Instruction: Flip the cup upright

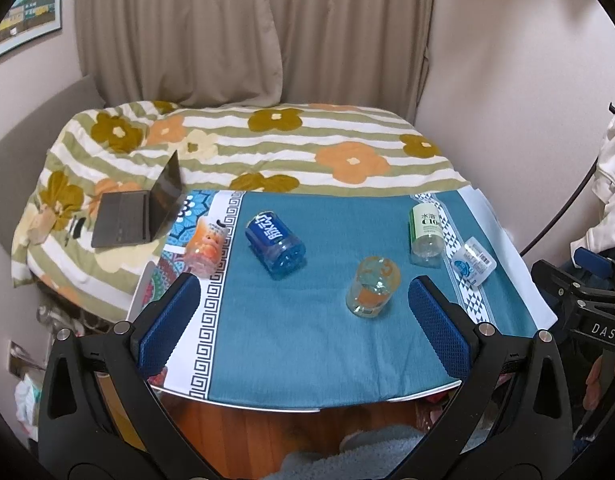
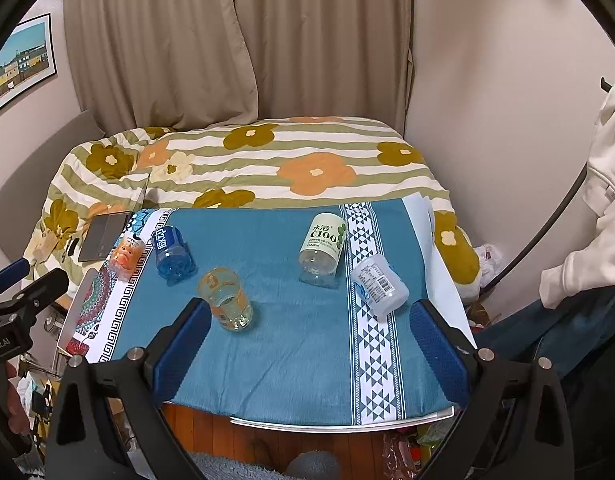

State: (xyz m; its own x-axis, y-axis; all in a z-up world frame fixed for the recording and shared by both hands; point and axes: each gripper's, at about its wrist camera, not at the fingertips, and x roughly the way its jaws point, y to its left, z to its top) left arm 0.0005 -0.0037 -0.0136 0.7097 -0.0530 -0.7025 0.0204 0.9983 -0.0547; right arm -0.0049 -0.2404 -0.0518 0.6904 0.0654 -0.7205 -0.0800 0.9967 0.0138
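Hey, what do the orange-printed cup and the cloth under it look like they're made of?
The cup looks like clear glass or hard clear plastic, glossy: the cloth shows through its wall and the rim glints. The pictures cannot settle which. The orange print looks painted on. The tablecloth looks like matte woven fabric, teal with printed white borders: no shine, and it drapes softly over the table edge.

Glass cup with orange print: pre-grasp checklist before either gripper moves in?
1. Glass cup located, in both views: ok.
2. Orientation: seems inverted, wide end on the blue cloth; cannot tell for certain.
3. Left gripper open, empty: ok.
4. Right gripper open, empty: ok.
5. Clearance: blue bottle and green-label bottle lie apart from the cup: ok.
6. Cup centred between either gripper's fingers: not ok.
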